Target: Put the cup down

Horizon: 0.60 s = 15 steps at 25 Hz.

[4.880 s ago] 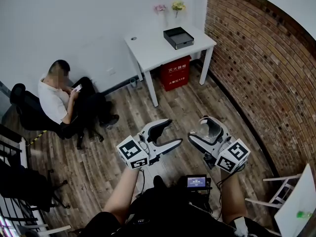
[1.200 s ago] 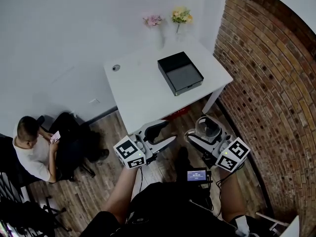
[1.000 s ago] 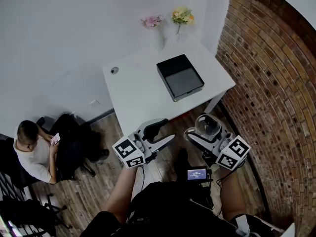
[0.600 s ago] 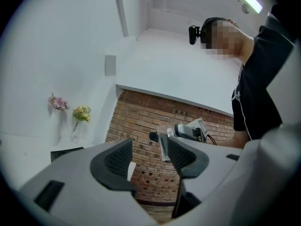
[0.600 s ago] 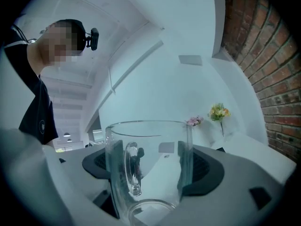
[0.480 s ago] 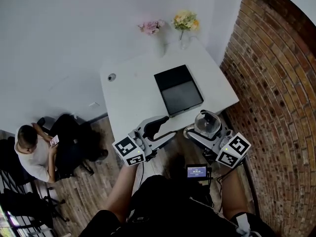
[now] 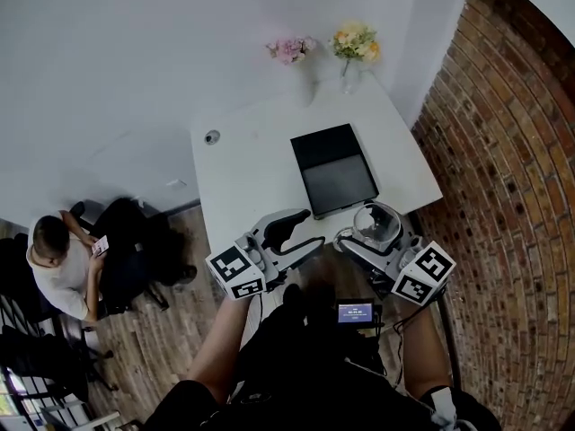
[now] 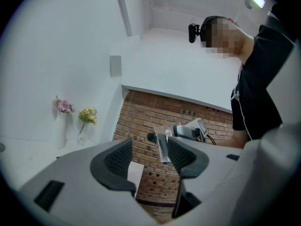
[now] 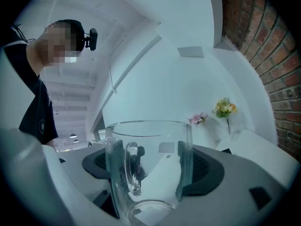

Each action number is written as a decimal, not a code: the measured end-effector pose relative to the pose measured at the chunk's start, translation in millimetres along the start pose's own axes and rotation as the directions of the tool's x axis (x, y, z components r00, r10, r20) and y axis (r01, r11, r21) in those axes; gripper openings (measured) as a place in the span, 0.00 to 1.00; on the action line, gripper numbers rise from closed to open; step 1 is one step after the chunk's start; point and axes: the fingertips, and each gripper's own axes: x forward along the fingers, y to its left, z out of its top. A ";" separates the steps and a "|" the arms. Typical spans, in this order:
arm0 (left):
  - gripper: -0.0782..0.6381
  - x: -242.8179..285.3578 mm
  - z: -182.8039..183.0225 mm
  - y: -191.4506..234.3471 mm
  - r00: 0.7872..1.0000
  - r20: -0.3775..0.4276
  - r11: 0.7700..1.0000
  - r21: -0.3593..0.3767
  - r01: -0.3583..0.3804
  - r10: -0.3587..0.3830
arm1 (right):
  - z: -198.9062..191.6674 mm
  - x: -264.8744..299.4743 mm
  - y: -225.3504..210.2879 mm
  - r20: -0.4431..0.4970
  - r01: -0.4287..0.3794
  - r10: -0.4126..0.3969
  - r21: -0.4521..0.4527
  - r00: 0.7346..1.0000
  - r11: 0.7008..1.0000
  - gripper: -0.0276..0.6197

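Table (image 7: 252, 164) nearer; cup (image 9: 148, 173) between right gripper's (image 7: 375, 232) jaws

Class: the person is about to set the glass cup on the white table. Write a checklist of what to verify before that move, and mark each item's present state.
1. Grip: the right gripper has its jaws pressed on both sides of the cup. Ok.
2. Cup upright: its rim is up and its handle faces the gripper's camera. Ok.
3. Landing spot: the table shows bare top to the left of the black tray. Ok.
4. Left gripper out of the way: it is open, empty and apart from the cup. Ok.
5. Flower vases: they stand at the table's far edge, away from the cup. Ok.
6. Cup's height above the table: cannot tell.
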 end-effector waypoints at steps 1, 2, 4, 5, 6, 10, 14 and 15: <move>0.45 -1.0 0.1 0.5 1.000 0.000 1.000 -0.001 0.002 -0.002 | -0.3 1.8 0.6 -0.001 0.001 -0.001 -0.001 1.000 1.000 0.69; 0.45 -2.5 0.1 1.4 1.000 0.000 1.000 -0.001 0.004 -0.004 | -0.7 3.9 1.6 -0.001 0.003 -0.003 -0.002 1.000 1.000 0.69; 0.45 -6.4 0.2 5.4 1.000 0.001 1.000 -0.001 0.003 -0.003 | -1.8 8.6 4.0 -0.003 0.012 -0.012 -0.007 1.000 1.000 0.69; 0.45 -8.3 0.5 8.0 1.000 0.002 1.000 0.000 0.000 0.000 | -2.5 10.8 5.3 -0.003 0.018 -0.018 -0.009 1.000 1.000 0.69; 0.45 -9.7 1.2 10.6 1.000 0.003 1.000 0.002 -0.003 0.003 | -2.9 12.4 6.5 -0.002 0.025 -0.025 -0.012 1.000 1.000 0.69; 0.45 -11.8 6.7 16.3 1.000 0.009 1.000 0.012 0.013 -0.013 | -1.2 17.3 8.8 0.005 0.048 -0.048 -0.019 0.999 0.999 0.69; 0.45 -16.2 10.0 21.3 1.000 0.011 1.000 0.011 0.023 -0.023 | -0.3 23.0 12.1 0.009 0.062 -0.062 -0.020 0.998 0.998 0.69; 0.45 -17.0 10.8 22.4 1.000 0.013 1.000 0.010 0.024 -0.024 | 0.1 24.1 13.0 0.009 0.063 -0.063 -0.022 0.998 0.998 0.69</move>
